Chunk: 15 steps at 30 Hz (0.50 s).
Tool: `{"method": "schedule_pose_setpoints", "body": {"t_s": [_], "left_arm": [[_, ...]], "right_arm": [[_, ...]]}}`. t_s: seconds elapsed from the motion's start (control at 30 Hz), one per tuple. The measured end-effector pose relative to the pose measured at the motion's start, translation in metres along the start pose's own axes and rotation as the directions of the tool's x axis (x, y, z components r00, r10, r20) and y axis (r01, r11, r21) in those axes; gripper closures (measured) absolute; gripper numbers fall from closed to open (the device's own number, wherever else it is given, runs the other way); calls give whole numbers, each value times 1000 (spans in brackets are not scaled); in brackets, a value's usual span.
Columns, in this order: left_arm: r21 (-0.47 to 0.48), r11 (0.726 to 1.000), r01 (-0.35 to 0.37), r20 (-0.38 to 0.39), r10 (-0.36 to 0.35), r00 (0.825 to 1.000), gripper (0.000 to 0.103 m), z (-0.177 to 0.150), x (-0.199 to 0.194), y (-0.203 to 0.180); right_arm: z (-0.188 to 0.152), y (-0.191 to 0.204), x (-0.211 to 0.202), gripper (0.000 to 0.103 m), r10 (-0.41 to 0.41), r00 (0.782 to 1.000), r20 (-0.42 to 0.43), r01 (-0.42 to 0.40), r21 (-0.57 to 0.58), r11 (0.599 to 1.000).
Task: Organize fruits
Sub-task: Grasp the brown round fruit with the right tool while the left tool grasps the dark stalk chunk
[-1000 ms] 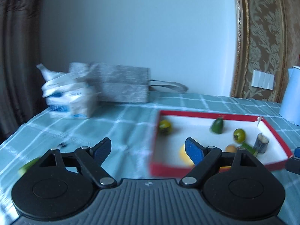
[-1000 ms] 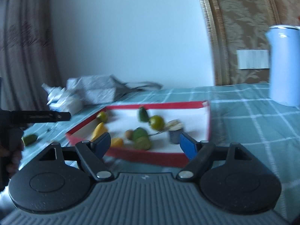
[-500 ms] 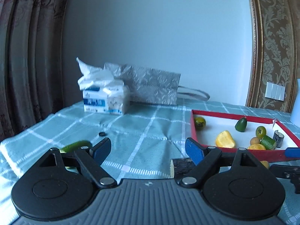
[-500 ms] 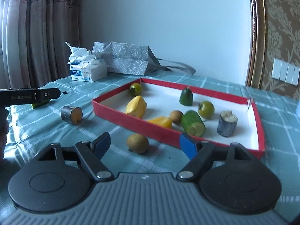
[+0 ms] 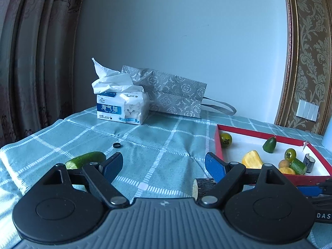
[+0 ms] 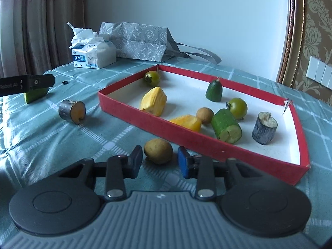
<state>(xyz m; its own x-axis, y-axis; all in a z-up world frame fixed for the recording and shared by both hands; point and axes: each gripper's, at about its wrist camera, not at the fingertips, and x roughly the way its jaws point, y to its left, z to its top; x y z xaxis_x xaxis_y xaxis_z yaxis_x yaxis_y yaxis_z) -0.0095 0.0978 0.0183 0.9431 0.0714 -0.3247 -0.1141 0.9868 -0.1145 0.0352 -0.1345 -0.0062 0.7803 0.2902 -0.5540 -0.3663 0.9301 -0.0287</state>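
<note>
A red tray (image 6: 149, 122) with a white floor holds several fruit pieces, among them yellow chunks, green tomatoes and cut cucumber. Just outside its near wall lies a small yellow-brown fruit (image 6: 158, 151). My right gripper (image 6: 159, 162) has its jaws closing around that fruit, with a thin gap on each side and the pads not pressing. A dark cylinder piece with a yellow cut face (image 6: 72, 111) lies on the cloth to the left. My left gripper (image 5: 164, 166) stands open and holds nothing. A cucumber piece (image 5: 86, 159) lies by its left finger, and the dark cylinder (image 5: 202, 186) shows behind its right finger.
A tissue pack (image 5: 122, 108) and a grey patterned bag (image 5: 174, 95) stand at the back by the wall. A small black cap (image 5: 117, 144) lies on the checked green cloth. Curtains hang at the left. One of the left gripper's fingers (image 6: 37, 82) reaches in over the cucumber.
The right jaws have narrowed from wide to close around the yellow-brown fruit, and that gripper has moved nearer to it. The left view swung left from the tray, then held still.
</note>
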Motion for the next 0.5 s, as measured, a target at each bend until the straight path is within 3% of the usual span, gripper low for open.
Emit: {"method": "schedule_pose_setpoints", "body": {"t_s": [0.33, 0.5], "left_arm": [[11, 1000, 11, -22, -11, 1000, 17, 0, 2, -2], [23, 997, 76, -65, -75, 995, 17, -3, 6, -6]], "right_arm": [[2, 2, 7, 74, -13, 1000, -21, 13, 5, 1000], [0, -4, -8, 74, -12, 1000, 17, 11, 33, 999]]}}
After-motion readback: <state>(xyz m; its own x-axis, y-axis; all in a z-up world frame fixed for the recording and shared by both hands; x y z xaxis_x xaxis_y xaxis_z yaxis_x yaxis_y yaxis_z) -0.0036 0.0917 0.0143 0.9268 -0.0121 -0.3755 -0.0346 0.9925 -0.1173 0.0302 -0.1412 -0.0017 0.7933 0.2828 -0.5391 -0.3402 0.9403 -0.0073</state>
